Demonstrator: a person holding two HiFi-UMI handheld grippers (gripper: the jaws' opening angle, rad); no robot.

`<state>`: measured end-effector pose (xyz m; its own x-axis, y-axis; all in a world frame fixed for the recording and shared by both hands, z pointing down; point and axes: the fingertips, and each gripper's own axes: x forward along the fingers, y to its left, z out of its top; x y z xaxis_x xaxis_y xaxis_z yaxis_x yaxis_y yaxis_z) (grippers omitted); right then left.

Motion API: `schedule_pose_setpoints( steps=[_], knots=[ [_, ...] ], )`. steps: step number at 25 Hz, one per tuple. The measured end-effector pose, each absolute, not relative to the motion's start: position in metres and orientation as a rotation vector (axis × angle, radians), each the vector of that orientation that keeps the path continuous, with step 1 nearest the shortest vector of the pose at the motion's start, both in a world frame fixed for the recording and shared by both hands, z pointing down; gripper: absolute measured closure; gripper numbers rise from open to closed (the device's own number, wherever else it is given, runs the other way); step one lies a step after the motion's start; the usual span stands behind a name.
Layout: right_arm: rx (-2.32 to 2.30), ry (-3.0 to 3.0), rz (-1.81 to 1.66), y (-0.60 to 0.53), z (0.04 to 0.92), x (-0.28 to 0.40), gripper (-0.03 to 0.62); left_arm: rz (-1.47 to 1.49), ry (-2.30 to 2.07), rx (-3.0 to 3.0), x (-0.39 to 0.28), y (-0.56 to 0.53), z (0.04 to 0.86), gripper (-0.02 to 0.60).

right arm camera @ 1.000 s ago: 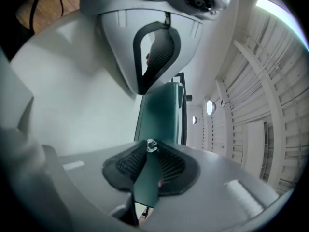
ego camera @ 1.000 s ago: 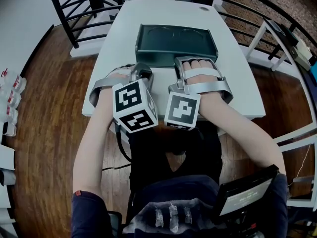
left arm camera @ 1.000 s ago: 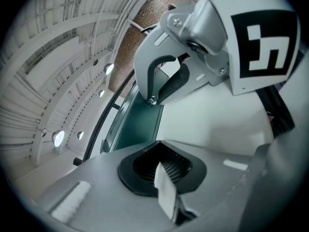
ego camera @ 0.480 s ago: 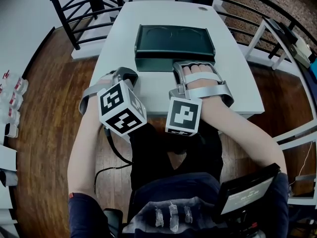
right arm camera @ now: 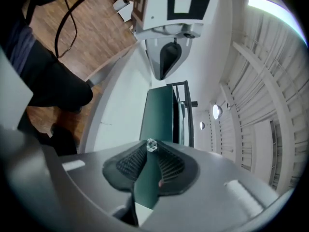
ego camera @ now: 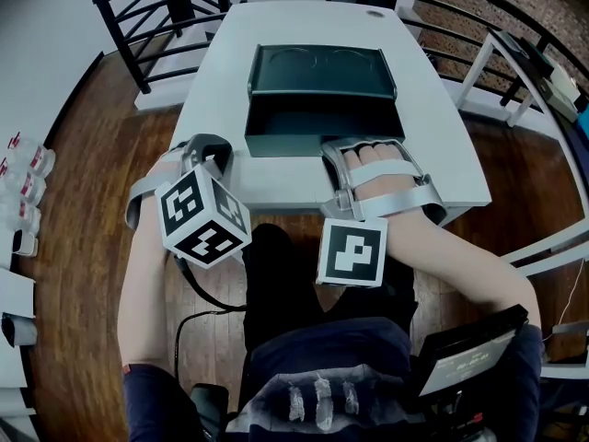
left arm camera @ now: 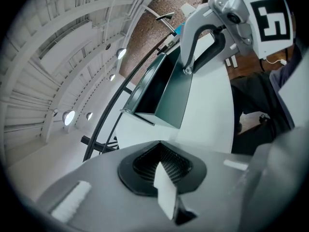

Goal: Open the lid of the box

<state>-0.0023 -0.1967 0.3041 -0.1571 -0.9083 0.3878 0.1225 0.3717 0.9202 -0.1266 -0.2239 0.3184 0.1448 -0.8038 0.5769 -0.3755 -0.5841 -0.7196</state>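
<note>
A dark green box (ego camera: 317, 70) stands on the white table (ego camera: 442, 155). Its front part (ego camera: 313, 144) is drawn out toward me like a drawer, and a dark hollow shows behind it. My right gripper (ego camera: 362, 144) is shut on that front panel. In the right gripper view the green panel (right arm camera: 147, 178) sits between the pads, with a small crystal knob (right arm camera: 151, 145) at the tips. My left gripper (ego camera: 210, 145) hangs off the table's front left corner, apart from the box, shut with nothing in it (left arm camera: 164, 178). The left gripper view shows the box (left arm camera: 161, 88) ahead.
A black railing (ego camera: 138, 26) curves round the table's far end and sides. The floor is wood. A white rack (ego camera: 529, 63) stands to the right, and small bottles (ego camera: 23, 182) stand at the far left. A dark screen (ego camera: 469, 357) lies near my right elbow.
My right gripper has come back toward me with the box's front panel, so the dark hollow has appeared. My left gripper has moved left and back, off the table.
</note>
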Motion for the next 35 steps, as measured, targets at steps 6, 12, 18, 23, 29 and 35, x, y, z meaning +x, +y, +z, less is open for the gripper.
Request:
schedule_pose_setpoints(
  steps=[6,12,18,23,29,35],
  knots=[
    [0.725,-1.451,-1.070,-0.186,0.305,-0.002,0.525,-1.453,1.175,-1.982,-0.137,-0.224,0.320,0.565],
    [0.684,-1.467,-1.061,-0.169,0.304,-0.003,0.525,-1.450,1.183,-1.965,-0.145,-0.224,0.310,0.565],
    [0.673,-1.460,-1.066,-0.154,0.303,0.003,0.525,-1.448,1.184,-1.930,-0.141,-0.219,0.308,0.565],
    [0.681,-1.450,-1.084,-0.152,0.303,0.004,0.525,-1.450,1.196,-1.916,-0.142,-0.221,0.304,0.564],
    [0.664,-1.459,-1.149,-0.142,0.288,-0.001,0.525,-1.438,1.200,-1.907,-0.141,-0.220,0.296,0.563],
    [0.796,-1.395,-1.187,-0.174,0.245,0.027,0.589,-1.399,1.184,-1.902,-0.131,-0.218,0.281,0.564]
  ],
)
